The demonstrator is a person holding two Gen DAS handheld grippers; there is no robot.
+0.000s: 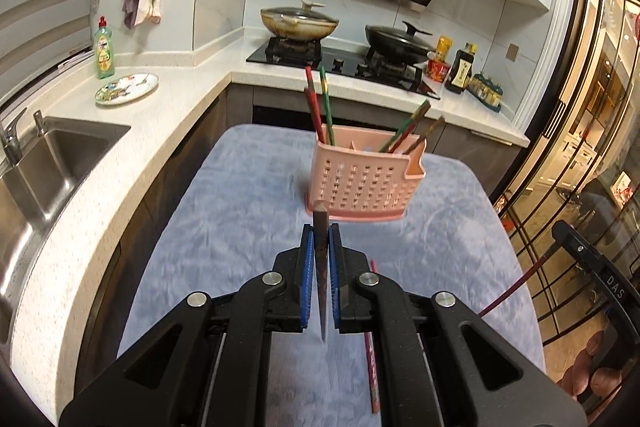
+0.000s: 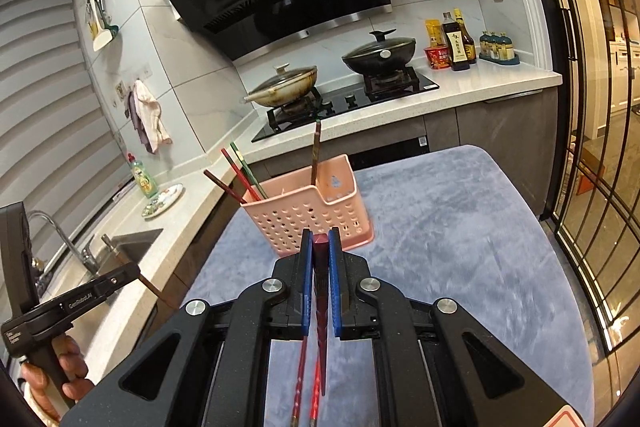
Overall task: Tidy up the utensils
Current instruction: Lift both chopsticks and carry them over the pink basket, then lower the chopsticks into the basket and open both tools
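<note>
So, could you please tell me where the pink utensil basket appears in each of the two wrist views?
Left wrist view: the pink utensil basket stands just above centre, on the blue-grey cloth, past the fingertips.
Right wrist view: the basket sits centre, slightly left, right behind the fingertips.
Shared landmark: the black lidded wok on the stove, up and right of the basket in both.

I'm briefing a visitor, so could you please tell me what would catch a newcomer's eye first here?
The pink basket stands mid-table on the blue cloth, chopsticks poking up from it. Up close, each claw, left and right, is shut on one chopstick.
</note>
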